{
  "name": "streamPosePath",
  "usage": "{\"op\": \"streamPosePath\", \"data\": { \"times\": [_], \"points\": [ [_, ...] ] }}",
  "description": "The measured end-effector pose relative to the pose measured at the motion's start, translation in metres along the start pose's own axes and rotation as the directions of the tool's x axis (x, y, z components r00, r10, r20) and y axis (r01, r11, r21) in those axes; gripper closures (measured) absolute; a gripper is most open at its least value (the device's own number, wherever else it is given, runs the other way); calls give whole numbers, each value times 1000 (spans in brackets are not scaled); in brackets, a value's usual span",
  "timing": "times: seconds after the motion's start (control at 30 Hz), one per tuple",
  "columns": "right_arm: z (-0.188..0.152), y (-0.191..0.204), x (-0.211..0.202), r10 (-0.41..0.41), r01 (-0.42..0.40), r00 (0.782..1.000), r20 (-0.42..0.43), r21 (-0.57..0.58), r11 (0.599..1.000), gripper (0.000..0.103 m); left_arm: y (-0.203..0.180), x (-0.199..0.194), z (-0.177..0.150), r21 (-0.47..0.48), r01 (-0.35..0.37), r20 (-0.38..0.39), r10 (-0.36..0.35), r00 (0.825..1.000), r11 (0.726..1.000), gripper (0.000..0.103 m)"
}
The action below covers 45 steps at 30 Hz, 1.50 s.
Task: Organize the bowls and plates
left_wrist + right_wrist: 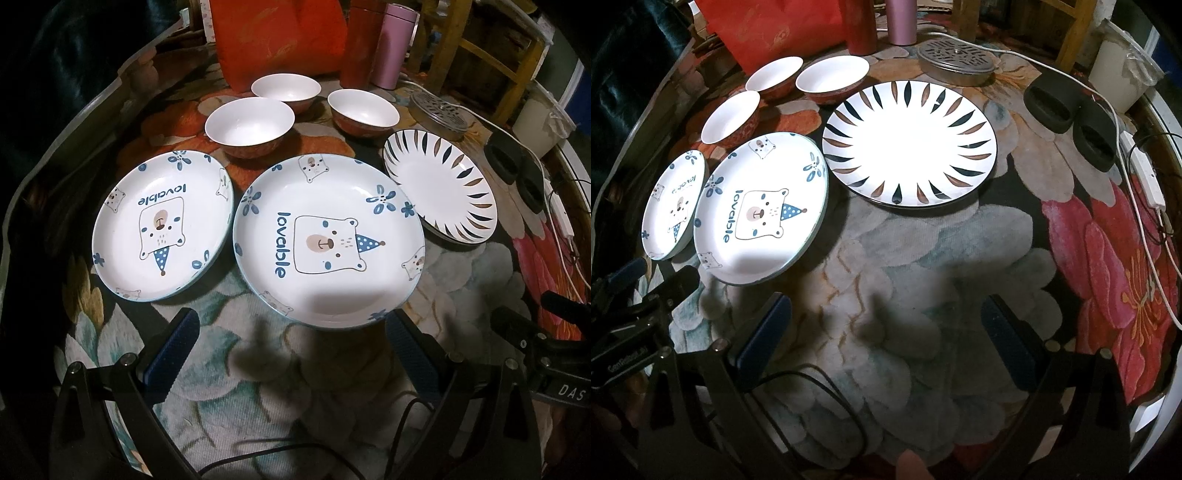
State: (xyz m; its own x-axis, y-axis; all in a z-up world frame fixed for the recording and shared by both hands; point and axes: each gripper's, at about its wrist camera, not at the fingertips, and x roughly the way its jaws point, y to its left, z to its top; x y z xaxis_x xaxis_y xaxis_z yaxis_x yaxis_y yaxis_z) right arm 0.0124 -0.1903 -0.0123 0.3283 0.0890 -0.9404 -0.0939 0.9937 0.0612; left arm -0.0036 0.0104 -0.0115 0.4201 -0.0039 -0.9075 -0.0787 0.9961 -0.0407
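Step in hand: nothing picked up yet; both tools hang back at the near edge of the counter (pixel 923 295), so sorting looks unstarted.
Left gripper (pixel 291 347): jaws spread wide, empty, aimed at the big bear plate (pixel 328 240).
Right gripper (pixel 886 325): jaws wide apart, holding nothing, facing the striped plate (pixel 908 144).
Plates: small bear plate (pixel 162 225) just left of the big one; striped plate on the right.
Bowls: three white bowls (pixel 249 123) grouped behind the plates.
Next move: probably pinching a plate rim; these lie flat, so a jaw must slip under the lip.
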Motion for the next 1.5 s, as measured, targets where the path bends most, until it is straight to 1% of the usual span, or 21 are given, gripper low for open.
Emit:
{"op": "streamPosePath", "data": {
  "times": [1.17,1.4,1.5],
  "points": [
    [-2,-1,4,9,-9,1000,-13,9,1000,0,7,5,1,-40,0,-36,-1,999,999,2],
    [-3,-3,11,15,-14,999,-39,25,1000,0,13,10,1,-70,-5,-50,1,999,998,2],
    [-1,-10,13,14,-12,999,-40,40,999,0,11,10,2,-55,-6,-44,4,999,998,2]
  ]
}}
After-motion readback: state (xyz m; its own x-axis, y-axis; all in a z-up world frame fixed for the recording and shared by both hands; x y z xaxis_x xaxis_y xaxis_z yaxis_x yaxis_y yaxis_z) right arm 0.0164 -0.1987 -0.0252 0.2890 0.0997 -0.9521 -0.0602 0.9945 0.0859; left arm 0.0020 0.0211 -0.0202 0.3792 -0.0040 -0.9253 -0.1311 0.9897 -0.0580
